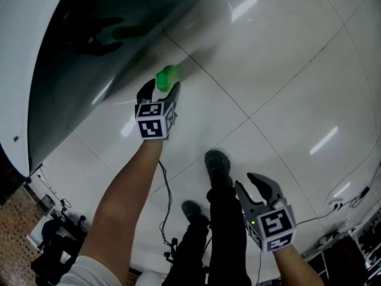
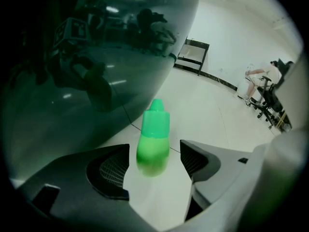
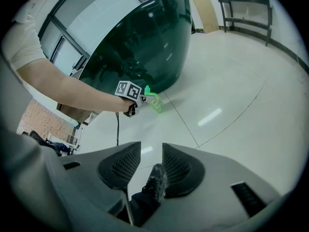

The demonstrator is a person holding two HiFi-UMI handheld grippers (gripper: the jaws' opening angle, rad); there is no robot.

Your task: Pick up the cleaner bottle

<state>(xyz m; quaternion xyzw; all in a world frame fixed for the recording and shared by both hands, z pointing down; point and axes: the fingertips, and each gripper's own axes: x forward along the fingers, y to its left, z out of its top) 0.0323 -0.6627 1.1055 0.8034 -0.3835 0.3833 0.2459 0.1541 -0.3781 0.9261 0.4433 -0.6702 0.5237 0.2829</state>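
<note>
- Right gripper (image 3: 151, 151): nearest the body, low at the person's right. Its jaws are a little apart with nothing in them. Only a dark shoe (image 3: 157, 180) shows through the gap. It has no part in this step.
- Left gripper (image 1: 161, 94): on an outstretched arm, angled down at the floor (image 1: 286, 70). Its jaws are spread wide, one on each side of the bottle, and no pad touches it.
- Cleaner bottle (image 2: 153, 139): green, with a lighter cap on top. It stands on the white tiled floor between the left jaws, about centred, and looks upright. Its base is blurred, so I can't tell how it sits on the floor.
- Dark glossy curved shell (image 2: 72, 57): just behind and left of the bottle. The bottle is near its lower edge but apart from it.
- Far side of the floor: a black metal frame (image 2: 193, 57) and an office chair (image 2: 270, 100), both well apart from the bottle.
- Step in hand, by my reading: the approach is nearly done and the grasp comes next.
- To do it well: push in until the ribbed pads (image 2: 113, 170) flank the wide body, not the cap.
- Keep the bottle centred so neither jaw tips it toward the shell.
- Close squarely and lift straight up. The plastic looks smooth, so it could slip in a loose grip.
</note>
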